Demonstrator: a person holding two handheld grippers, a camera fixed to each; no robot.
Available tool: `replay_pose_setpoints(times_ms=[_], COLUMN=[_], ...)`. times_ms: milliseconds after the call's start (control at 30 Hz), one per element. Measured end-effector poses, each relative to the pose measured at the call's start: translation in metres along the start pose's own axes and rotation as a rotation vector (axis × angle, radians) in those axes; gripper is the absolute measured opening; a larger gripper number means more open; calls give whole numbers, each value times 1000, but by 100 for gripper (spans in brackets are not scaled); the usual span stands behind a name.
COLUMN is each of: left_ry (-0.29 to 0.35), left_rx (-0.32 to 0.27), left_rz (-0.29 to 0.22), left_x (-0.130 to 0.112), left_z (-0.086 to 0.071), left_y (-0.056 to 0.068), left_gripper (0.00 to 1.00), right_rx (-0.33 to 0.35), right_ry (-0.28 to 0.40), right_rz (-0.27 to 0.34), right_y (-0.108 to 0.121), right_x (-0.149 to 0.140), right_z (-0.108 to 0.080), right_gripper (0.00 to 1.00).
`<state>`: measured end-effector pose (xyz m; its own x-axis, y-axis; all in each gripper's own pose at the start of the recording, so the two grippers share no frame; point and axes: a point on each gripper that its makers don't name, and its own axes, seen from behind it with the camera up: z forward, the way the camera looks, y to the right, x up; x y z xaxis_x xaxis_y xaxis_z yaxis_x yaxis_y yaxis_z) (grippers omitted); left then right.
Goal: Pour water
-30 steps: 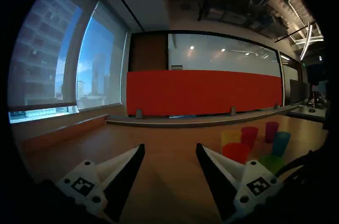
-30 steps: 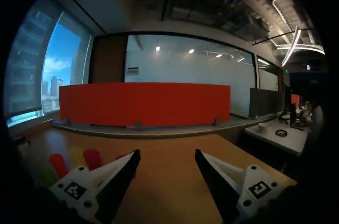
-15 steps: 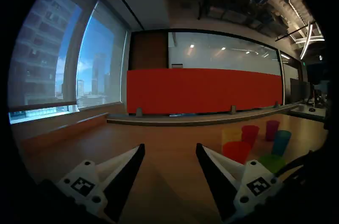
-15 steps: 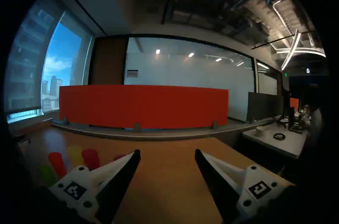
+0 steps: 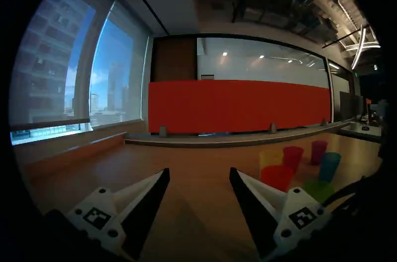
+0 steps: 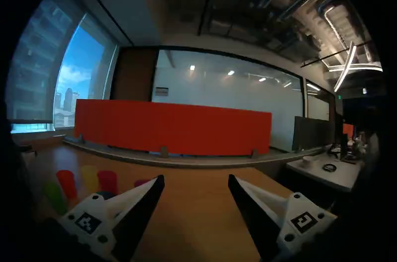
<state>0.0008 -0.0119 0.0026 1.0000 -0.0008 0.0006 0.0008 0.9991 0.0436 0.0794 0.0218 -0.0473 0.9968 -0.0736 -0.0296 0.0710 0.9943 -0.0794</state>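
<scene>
We hold the left gripper and right gripper empty, jaws wide apart, over the surface, with the coloured cups clustered just right of the left jaws and left of the right ones, so reaching in may topple tightly packed neighbours.

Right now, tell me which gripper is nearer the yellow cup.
Left, likely. The yellow cup stands just beyond the left gripper's right-hand finger and looks larger; from the right gripper it sits smaller, off left.
</scene>
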Motion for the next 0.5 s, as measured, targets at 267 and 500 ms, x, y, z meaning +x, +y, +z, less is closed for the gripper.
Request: replay_pose_setpoints(times_ms=[267,500], left_ry=[0,0], left_rx=[0,0], left_rz=[-1,0], left_x=[0,0], left_z=[0,0], left_y=[1,0], left_gripper=[89,89], right_rx=[29,50], right_ry=[37,56], right_rz=[17,48], right_y=[-11,-19], right_x=[-9,-21], right_z=[12,23], right_gripper=[99,100])
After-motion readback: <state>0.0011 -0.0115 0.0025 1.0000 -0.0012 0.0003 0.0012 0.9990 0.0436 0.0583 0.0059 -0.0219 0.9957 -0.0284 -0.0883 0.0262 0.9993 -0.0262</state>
